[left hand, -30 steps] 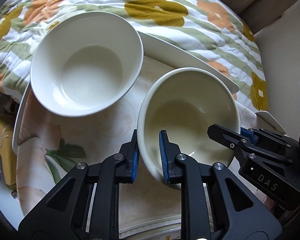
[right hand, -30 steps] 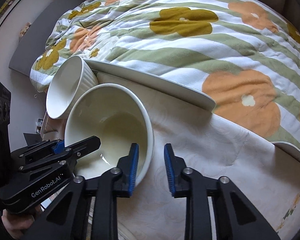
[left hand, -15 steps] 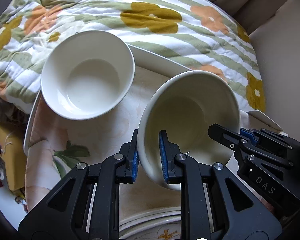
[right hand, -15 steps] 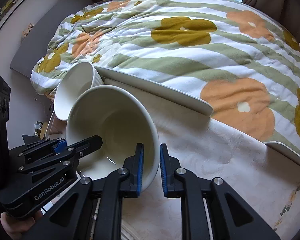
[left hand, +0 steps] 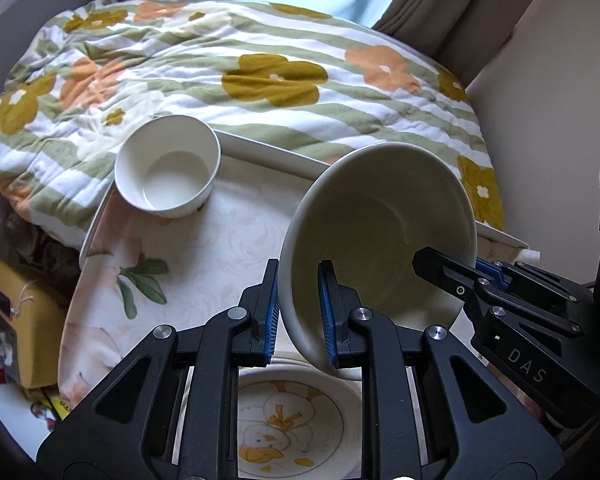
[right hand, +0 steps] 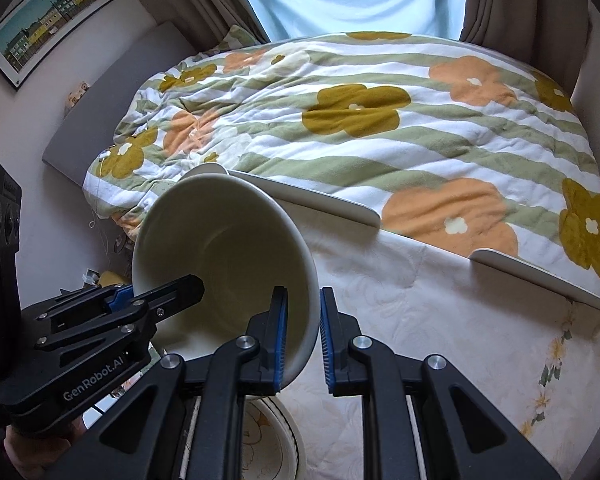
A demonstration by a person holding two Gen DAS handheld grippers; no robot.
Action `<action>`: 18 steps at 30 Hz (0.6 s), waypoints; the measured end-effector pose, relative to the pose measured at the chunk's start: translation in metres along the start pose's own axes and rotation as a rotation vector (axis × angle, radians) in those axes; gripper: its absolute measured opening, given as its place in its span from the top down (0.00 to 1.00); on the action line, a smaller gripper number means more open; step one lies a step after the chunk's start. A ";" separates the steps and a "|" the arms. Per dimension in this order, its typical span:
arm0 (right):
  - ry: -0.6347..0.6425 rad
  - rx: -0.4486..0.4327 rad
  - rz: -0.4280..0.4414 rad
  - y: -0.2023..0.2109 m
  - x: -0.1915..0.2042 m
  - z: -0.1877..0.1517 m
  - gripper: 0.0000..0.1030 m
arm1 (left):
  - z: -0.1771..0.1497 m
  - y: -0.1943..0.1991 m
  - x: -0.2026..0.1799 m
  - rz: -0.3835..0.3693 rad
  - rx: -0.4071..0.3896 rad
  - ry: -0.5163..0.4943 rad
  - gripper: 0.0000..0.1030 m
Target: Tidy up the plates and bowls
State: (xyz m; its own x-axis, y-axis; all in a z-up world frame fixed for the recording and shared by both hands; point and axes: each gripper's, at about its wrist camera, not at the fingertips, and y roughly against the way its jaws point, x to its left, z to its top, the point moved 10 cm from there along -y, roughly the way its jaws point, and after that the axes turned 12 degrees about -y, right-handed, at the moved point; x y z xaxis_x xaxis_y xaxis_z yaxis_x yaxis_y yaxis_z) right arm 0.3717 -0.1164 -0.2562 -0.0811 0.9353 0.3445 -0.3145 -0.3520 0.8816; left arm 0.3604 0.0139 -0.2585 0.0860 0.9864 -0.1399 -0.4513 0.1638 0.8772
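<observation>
Nearest, at 6 o'clock under both grippers: duck-print plate, flat on the bench. Judged the stacking base.

Above it, large cream bowl, lifted clear and tilted, mouth toward the cameras. Left gripper fingers clamped on the rim's left wall; right gripper fingers clamped on the opposite wall. Two-sided hold presumably steadies a heavy, smooth bowl.

Farther, 10 o'clock in left view: small ribbed bowl, upright at the bench's far corner, well apart.

Beyond: floral quilt on the bed.
</observation>
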 end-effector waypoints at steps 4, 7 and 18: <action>0.009 -0.033 0.022 0.035 -0.014 -0.015 0.86 | -0.014 0.023 -0.035 0.014 -0.030 -0.011 0.85; 0.002 -0.057 0.018 0.062 -0.033 -0.027 0.86 | -0.025 0.036 -0.067 0.009 -0.044 -0.033 0.85; -0.095 -0.101 -0.056 0.139 -0.127 -0.076 0.86 | -0.063 0.046 -0.192 -0.073 -0.025 -0.126 0.85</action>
State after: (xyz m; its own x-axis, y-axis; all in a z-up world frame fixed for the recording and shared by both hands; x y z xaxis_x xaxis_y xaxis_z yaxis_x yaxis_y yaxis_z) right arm 0.2667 -0.2813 -0.2024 0.0278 0.9439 0.3290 -0.4096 -0.2895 0.8651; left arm 0.2670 -0.1675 -0.2206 0.2298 0.9627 -0.1429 -0.4614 0.2371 0.8549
